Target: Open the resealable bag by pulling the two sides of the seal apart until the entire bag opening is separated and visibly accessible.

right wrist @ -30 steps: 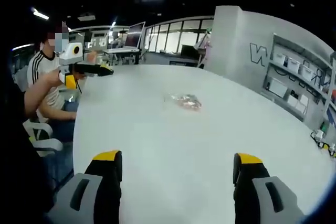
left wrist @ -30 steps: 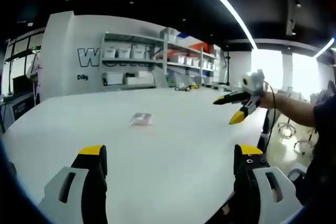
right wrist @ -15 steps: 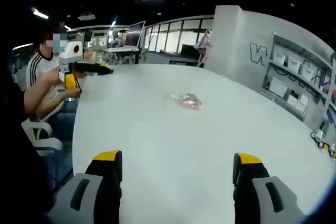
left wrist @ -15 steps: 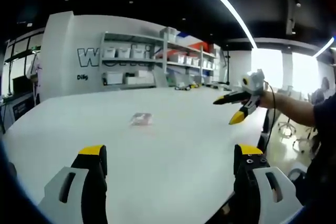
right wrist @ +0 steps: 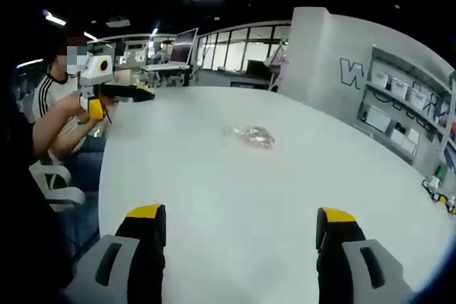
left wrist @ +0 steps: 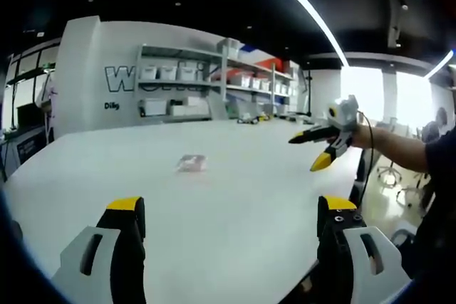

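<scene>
Resealable bag (left wrist: 191, 163) seen flat on white table (left wrist: 235, 204), mid-surface, well apart from both tools, seal judged not yet parted. Left gripper (left wrist: 231, 220) held low at near edge, jaws spread wide, nothing clamped. Right gripper (right wrist: 241, 227) likewise spread, nothing between jaws. Approach step judged in hand. Next move: both tools to be brought to bag, one seal lip pinched by each.

A small resealable bag (left wrist: 191, 163) lies flat on a white table (left wrist: 242, 197), well beyond the left gripper (left wrist: 231, 217), jaws spread wide. The right gripper (left wrist: 313, 149), jaws parted, hovers near shelving (left wrist: 206, 83).
</scene>
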A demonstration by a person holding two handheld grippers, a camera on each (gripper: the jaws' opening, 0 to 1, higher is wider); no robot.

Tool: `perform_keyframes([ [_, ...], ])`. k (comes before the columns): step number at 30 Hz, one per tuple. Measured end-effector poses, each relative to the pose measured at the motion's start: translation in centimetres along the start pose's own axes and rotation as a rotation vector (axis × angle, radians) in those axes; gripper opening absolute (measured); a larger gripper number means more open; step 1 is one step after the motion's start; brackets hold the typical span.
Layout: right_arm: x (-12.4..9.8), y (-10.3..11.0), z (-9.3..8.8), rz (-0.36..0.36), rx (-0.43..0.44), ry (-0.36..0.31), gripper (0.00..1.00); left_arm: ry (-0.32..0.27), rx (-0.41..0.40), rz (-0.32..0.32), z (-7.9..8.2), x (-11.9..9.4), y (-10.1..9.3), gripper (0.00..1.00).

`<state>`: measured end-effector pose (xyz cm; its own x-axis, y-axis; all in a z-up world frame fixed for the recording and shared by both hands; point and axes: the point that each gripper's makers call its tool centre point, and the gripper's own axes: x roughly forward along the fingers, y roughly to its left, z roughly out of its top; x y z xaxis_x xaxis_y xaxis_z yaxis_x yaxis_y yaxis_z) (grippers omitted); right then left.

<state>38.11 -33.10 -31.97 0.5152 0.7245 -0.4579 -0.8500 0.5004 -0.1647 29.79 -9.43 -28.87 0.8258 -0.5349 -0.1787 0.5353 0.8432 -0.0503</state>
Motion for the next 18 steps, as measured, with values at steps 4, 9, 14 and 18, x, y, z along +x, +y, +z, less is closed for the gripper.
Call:
perform_keyframes([
  [4,0.00,0.11,-0.11,-0.001,-0.002,0.004,0.88,0.005,0.001,0.000,-0.10,0.03,-0.03,1.00],
  [9,0.02,0.05,-0.06,-0.001,-0.005,0.005,0.88,0.003,-0.001,0.001,-0.12,0.00,0.02,1.00],
  [14,0.06,-0.12,0.02,-0.001,-0.003,0.004,0.88,0.004,0.001,0.002,-0.14,0.00,0.08,1.00],
  [18,0.06,0.06,-0.11,-0.002,-0.002,0.004,0.88,0.007,0.001,0.001,-0.23,0.05,0.06,1.00],
])
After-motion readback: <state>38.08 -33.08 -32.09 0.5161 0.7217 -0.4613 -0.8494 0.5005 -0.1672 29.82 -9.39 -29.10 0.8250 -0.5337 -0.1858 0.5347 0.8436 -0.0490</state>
